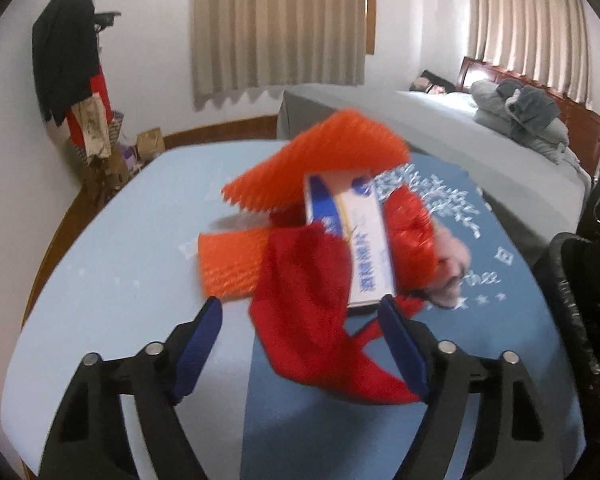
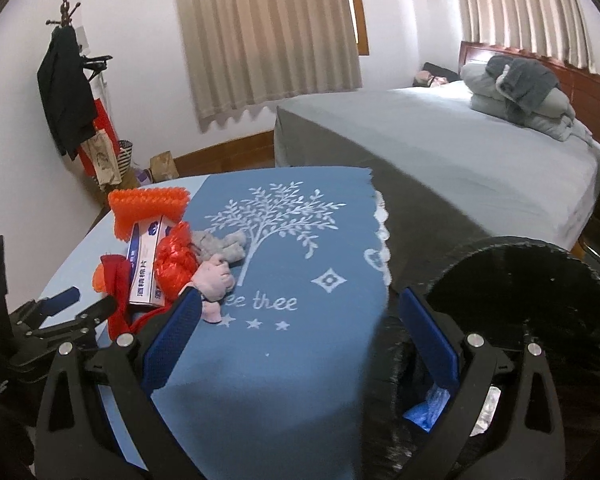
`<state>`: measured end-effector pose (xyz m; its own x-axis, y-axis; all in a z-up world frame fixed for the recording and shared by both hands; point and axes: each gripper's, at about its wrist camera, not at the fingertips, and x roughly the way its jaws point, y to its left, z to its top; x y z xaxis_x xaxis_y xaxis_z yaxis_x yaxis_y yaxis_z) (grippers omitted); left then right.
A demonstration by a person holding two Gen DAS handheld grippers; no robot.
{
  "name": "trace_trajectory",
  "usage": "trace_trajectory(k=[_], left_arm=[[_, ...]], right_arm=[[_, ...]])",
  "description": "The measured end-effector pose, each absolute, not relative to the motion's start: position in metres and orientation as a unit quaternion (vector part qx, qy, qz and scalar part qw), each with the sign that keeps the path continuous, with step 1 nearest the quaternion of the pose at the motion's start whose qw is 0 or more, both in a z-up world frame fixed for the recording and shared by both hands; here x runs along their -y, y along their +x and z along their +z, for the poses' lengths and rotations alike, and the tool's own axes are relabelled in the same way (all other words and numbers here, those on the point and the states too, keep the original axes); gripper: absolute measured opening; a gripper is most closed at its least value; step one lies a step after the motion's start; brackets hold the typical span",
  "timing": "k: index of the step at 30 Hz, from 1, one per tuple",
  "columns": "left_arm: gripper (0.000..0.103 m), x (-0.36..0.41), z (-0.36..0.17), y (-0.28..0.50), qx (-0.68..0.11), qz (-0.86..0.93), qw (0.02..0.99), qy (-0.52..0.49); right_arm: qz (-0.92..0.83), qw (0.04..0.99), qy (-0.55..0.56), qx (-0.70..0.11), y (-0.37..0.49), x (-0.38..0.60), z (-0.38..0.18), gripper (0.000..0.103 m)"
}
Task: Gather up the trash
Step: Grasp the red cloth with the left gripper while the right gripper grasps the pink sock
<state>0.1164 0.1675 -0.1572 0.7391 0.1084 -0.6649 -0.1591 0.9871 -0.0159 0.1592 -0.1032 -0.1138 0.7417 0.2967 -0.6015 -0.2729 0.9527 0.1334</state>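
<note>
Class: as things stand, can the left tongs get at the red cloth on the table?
Probably yes. The left tongs stand open with the red cloth lying right between their tips, nothing in front of it; the white box rests just beyond.

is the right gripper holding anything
No, the right gripper is open over the blue cloth with nothing between its fingers.

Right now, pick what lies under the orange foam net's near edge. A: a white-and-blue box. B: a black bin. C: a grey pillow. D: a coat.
A: in the right wrist view the foam net drapes over the far end of the box, within the trash pile on the table.
</note>
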Motion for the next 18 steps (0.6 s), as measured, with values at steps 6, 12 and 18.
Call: trace_trajectory(k=[6, 12, 18], left_arm=[[0.066, -0.173, -0.177, 0.126, -0.382, 0.068, 0.92, -0.048], [0.036, -0.173, -0.187, 0.132, -0.408, 0.047, 0.91, -0.052], [0.015, -0.176, -0.185, 0.131, -0.406, 0.047, 0.911, -0.059]], right_arm=[[0.159, 0.93, 0.008, -0.332, 0.164, 0.092, -0.12, 0.096], [0.162, 0.926, 0.004, -0.341, 0.17, 0.085, -0.127, 0.096], [0.172, 0.923, -0.002, -0.344, 0.176, 0.07, -0.132, 0.096]])
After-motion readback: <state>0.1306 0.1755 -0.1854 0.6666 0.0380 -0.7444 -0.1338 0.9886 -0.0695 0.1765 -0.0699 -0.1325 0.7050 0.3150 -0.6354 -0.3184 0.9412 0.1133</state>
